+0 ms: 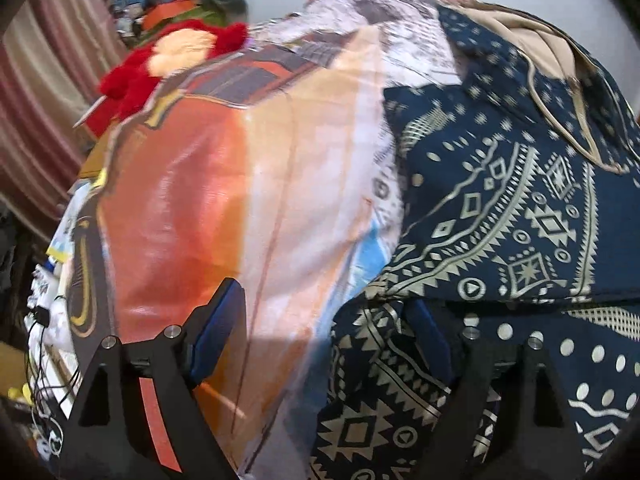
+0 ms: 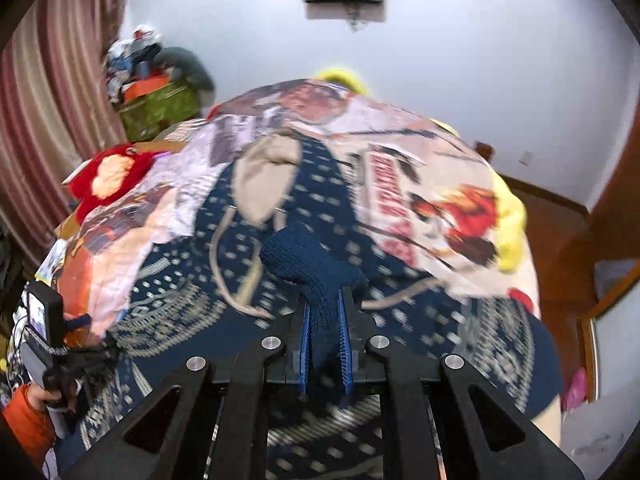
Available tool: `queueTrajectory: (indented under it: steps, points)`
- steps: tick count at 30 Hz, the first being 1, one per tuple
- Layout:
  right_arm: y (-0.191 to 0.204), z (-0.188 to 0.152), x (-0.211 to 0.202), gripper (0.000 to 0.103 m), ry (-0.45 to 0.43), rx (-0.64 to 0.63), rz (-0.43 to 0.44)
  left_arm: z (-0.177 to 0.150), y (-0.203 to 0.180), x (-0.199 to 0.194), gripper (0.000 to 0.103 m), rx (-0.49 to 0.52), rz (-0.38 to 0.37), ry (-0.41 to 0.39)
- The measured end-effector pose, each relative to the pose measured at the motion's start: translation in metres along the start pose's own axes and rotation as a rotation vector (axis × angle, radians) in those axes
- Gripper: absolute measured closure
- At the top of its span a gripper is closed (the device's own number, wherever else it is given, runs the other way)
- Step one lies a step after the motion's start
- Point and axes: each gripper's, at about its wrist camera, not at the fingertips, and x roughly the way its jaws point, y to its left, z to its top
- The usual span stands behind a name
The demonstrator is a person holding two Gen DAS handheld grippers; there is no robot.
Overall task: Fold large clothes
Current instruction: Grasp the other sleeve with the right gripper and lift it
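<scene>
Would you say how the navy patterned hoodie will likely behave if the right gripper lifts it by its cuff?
The navy patterned hoodie looks floppy: it lies draped and creased. The right gripper pinches only the ribbed cuff, so the body would probably sag and trail, drawstrings dangling.

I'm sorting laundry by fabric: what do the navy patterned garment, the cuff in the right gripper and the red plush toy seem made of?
Navy patterned garment: soft woven or fleecy cloth, matte, printed beige motifs; the exact fibre is unclear. Cuff: ribbed knit, loops visible, clamped in the right gripper. Red plush toy: fuzzy synthetic pile, likely polyester.
</scene>
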Motion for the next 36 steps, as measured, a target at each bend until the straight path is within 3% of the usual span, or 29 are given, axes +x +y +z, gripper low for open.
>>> queueTrajectory:
  steps: [9,13,15,19,28,31,36]
  points:
    - [-0.063,-0.063,0.012,0.092,0.152,0.092,-0.035,-0.010,-0.012,0.005,0.020,0.099,0.085,0.038]
    - [-0.082,-0.081,0.019,0.092,0.255,0.139,-0.061,-0.010,-0.009,0.004,0.020,0.107,0.062,0.075]
    - [-0.093,-0.088,0.021,0.092,0.302,0.185,-0.030,-0.012,-0.008,-0.001,0.020,0.122,0.050,0.098]
    - [-0.106,-0.099,0.016,0.092,0.319,0.229,0.021,-0.014,-0.008,-0.023,0.020,0.170,0.025,0.077]
    - [-0.139,-0.101,-0.014,0.090,0.286,0.331,0.013,0.037,-0.031,-0.084,0.020,0.133,-0.127,-0.041]
    - [-0.168,-0.102,-0.026,0.090,0.240,0.463,0.043,0.054,-0.054,-0.090,0.020,0.130,-0.189,-0.052]
    - [-0.226,-0.117,-0.024,0.090,0.234,0.724,0.085,0.076,-0.104,-0.074,0.020,0.118,-0.318,0.017]
